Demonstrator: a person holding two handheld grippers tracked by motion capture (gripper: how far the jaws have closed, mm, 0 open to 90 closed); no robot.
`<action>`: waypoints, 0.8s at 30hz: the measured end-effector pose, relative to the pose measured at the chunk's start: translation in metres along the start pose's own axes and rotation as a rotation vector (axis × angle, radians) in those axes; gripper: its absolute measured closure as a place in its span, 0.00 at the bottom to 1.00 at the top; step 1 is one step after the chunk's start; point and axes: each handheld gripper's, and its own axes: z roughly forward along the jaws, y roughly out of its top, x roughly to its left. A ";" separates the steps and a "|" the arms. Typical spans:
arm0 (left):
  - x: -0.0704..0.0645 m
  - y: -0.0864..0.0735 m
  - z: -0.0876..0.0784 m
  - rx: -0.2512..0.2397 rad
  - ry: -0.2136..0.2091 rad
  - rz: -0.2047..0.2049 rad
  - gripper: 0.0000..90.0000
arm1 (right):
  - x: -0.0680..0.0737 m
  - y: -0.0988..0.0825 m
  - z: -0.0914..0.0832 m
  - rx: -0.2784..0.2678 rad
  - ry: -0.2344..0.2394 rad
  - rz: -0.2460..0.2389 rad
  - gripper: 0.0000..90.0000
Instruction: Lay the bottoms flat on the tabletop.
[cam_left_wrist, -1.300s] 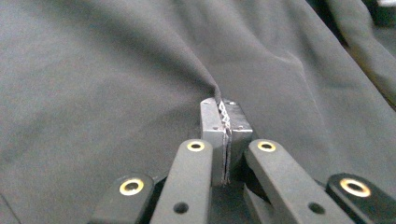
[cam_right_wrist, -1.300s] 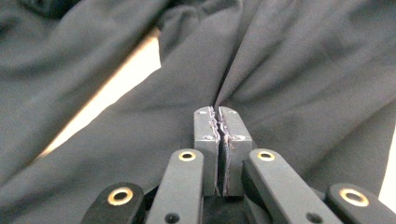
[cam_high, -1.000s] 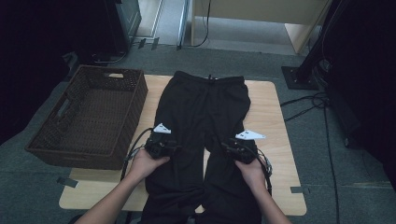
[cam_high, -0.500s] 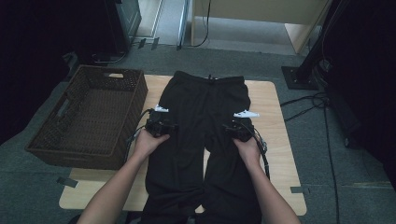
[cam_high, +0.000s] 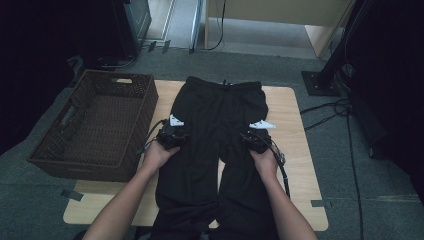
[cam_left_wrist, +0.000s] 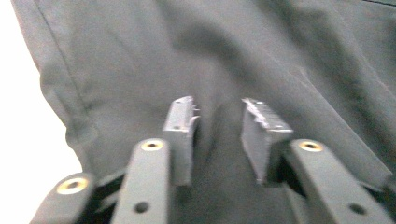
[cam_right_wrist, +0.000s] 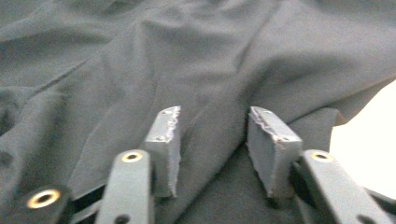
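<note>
Black trousers (cam_high: 220, 145) lie flat on the wooden table (cam_high: 295, 150), waistband at the far edge, both legs running toward the person and over the near edge.

1 container is present: a dark brown wicker basket (cam_high: 95, 125) at the table's left end, just beside the trousers' left side. Its woven floor and walls are visible; no item can be made out inside it.

Left gripper (cam_high: 172, 135): rests on the outer edge of the trousers' left leg, near the hip. In the left gripper view its jaws have just been closing, with a raised ridge of fabric between them; the pads (cam_left_wrist: 180, 135) stand at either side of the fold with a visible gap, not yet clamped.

Right gripper (cam_high: 255, 140): rests on the outer edge of the right leg, level with the other. In the right gripper view its jaws have likewise just been closing, the pads (cam_right_wrist: 163, 140) apart, cloth lying between them unpinched.
</note>
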 end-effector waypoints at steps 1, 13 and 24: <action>-0.001 -0.001 -0.001 -0.005 -0.008 0.006 0.80 | 0.000 0.000 -0.001 0.002 -0.003 0.006 0.65; -0.022 -0.022 -0.022 0.036 -0.161 -0.028 0.99 | -0.013 -0.010 -0.024 0.073 0.007 0.012 0.94; -0.046 -0.049 -0.045 0.034 -0.195 -0.049 0.97 | -0.011 -0.038 -0.058 0.079 0.065 0.043 0.93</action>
